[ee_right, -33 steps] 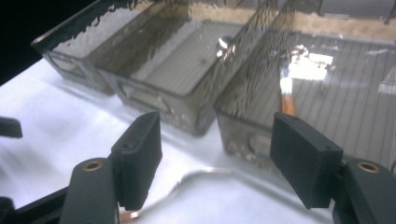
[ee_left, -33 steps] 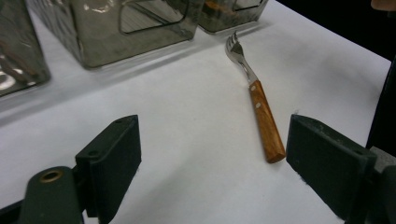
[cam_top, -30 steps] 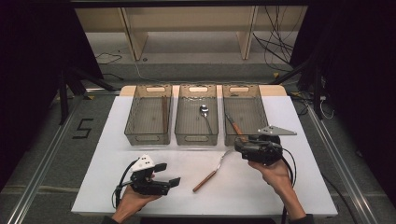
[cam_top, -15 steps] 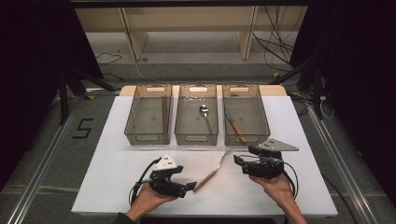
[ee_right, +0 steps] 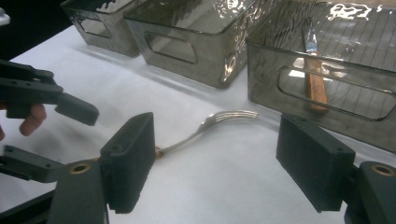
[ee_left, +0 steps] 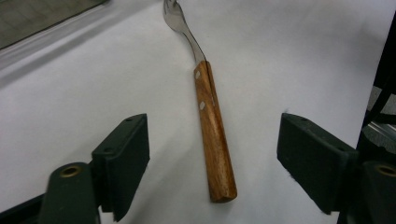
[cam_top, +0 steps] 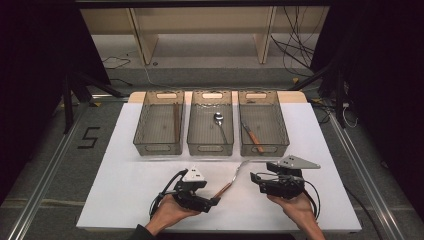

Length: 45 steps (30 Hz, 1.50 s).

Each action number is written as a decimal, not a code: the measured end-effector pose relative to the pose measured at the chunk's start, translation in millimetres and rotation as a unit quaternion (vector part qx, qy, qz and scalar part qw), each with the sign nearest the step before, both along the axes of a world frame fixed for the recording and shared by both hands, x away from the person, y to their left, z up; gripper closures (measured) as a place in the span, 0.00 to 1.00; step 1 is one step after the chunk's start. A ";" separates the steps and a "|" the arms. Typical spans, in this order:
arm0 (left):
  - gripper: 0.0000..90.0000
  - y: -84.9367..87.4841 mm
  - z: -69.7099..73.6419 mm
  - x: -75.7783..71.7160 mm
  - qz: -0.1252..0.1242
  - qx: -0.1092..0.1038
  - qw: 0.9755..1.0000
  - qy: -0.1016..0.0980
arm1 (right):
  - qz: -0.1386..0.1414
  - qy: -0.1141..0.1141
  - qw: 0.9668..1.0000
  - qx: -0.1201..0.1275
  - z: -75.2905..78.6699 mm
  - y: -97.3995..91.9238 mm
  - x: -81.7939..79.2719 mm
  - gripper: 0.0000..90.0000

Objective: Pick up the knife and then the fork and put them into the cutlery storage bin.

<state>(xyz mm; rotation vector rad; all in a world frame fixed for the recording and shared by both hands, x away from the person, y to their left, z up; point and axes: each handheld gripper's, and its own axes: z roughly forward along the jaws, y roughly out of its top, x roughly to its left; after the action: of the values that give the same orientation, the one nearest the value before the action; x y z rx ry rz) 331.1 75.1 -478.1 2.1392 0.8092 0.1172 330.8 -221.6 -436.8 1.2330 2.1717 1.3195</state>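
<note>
White table (cam_top: pixel 125 190) with three smoked bins in a row at its far side: the left bin (cam_top: pixel 159 122) holds a dark stick-like utensil, too dim to identify; the middle bin (cam_top: pixel 210 122) a spoon (cam_top: pixel 219 120); the right bin (cam_top: pixel 263 122) a wooden-handled knife (cam_top: pixel 252 135). None of these has shifted since a second ago.

Right gripper (cam_top: pixel 256 179), held in the person's right hand (cam_top: pixel 295 204) at the near right: jaws spread with nothing between them, having just been opening a little; in the right gripper view the fork's tines lie on the table between and beyond the jaws. Compared with a second ago it sits nearer the person and lower, off the right bin's front wall.

Left gripper (cam_top: pixel 214 201), in the left hand (cam_top: pixel 167 212) at near centre: it has travelled rightward from the near left to the fork's handle end. Its jaws stand spread on either side of the handle without touching it, and have just been closing slightly.

Fork (cam_top: pixel 232 179): lies flat on the table just in front of the middle and right bins, wooden handle toward the left gripper, tines toward the bins; unmoved since the earlier frames
</note>
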 end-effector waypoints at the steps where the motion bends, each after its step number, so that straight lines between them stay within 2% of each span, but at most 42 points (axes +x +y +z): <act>1: 0.30 -1.3 -0.2 0.2 -0.003 0.004 1.000 0.000 | 0.001 0.000 1.000 0.002 0.0 -0.1 -1.4 0.32; 5: 0.37 -5.5 -2.3 0.1 -0.007 0.012 1.000 0.004 | 0.001 -0.002 1.000 0.004 -0.5 -1.0 -4.7 0.32; 14: 0.56 -11.2 -5.9 -1.4 -0.021 0.026 0.999 -0.003 | 0.004 0.003 1.000 0.002 -3.8 -0.2 -8.1 0.32; 19: 0.64 -14.1 -7.9 -1.0 -0.023 0.041 0.999 -0.007 | 0.004 0.003 1.000 0.001 -4.3 -0.3 -8.5 0.32; 25: 0.73 -19.4 -12.8 -0.8 -0.016 0.062 0.998 -0.014 | 0.005 0.003 1.000 0.000 -4.6 0.0 -8.9 0.32; 31: 0.83 -21.3 -13.0 -2.9 0.003 0.068 0.997 -0.022 | 0.006 0.004 1.000 0.000 -4.9 1.5 -9.5 0.32; 35: 0.87 -20.1 -12.3 -2.9 0.013 0.066 0.997 -0.022 | 0.008 0.002 1.000 -0.001 -4.9 2.0 -9.7 0.33; 36: 0.88 -19.2 -12.3 -2.2 0.017 0.059 0.998 -0.015 | 0.008 0.002 1.000 -0.001 -5.0 2.2 -9.6 0.33; 41: 0.89 -15.6 -13.0 0.2 0.016 0.047 0.999 -0.010 | 0.009 0.003 1.000 -0.003 -5.8 3.3 -9.8 0.33; 45: 0.90 -9.3 -12.7 4.6 0.016 0.027 0.999 0.010 | 0.013 0.001 1.000 -0.001 -5.3 3.5 -10.5 0.33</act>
<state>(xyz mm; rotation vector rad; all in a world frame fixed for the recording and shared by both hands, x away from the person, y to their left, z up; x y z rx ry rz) 335.7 65.8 -490.9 2.1816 0.8616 0.1358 320.3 -218.1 -442.1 1.2100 2.1959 1.3270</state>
